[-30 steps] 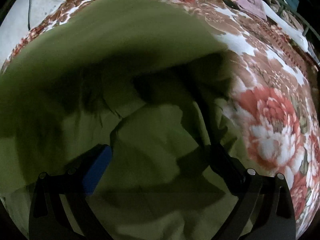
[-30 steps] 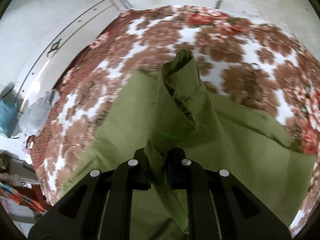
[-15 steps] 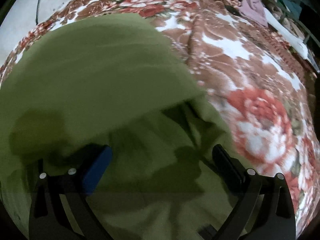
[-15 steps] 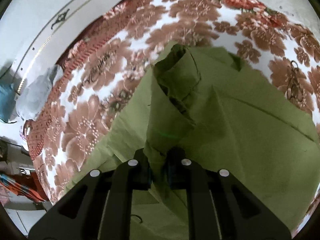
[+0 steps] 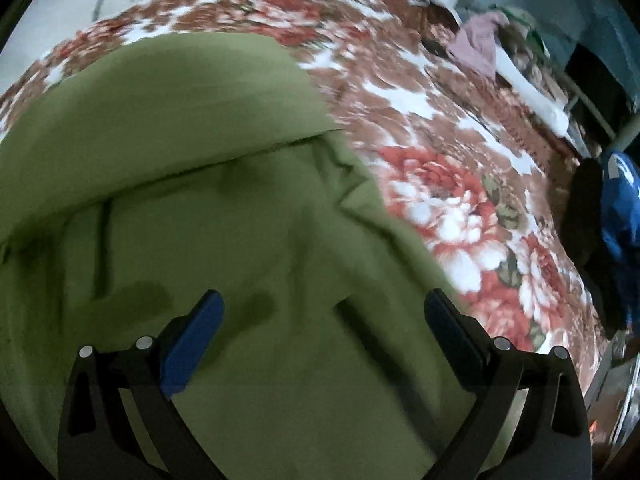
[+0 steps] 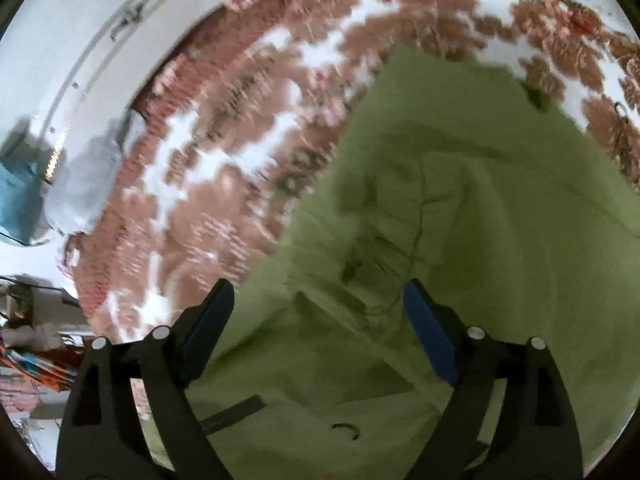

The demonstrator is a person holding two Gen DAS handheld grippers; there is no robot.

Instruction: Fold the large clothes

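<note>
A large olive-green garment (image 5: 208, 184) lies spread on a floral bedspread (image 5: 440, 128), with a folded layer lying over its far part. My left gripper (image 5: 324, 304) hovers over it, jaws wide apart and empty. In the right wrist view the same green garment (image 6: 460, 220) lies rumpled below my right gripper (image 6: 316, 292). Its jaws are opening, blue pads spread wide, and no cloth is pinched between them. The left fingertip sits over the garment's edge, near the bedspread (image 6: 224, 184).
A pink cloth (image 5: 476, 40) and a heap of clothes lie at the bed's far right. A blue item (image 5: 620, 208) sits at the right edge. A grey-white bundle (image 6: 84, 184) lies by the white wall, left of the bed.
My right gripper let go of the bunched green cloth and spread wide; the fabric dropped flat onto the garment. The left gripper lifted and shifted, and the folded layer settled flat.
</note>
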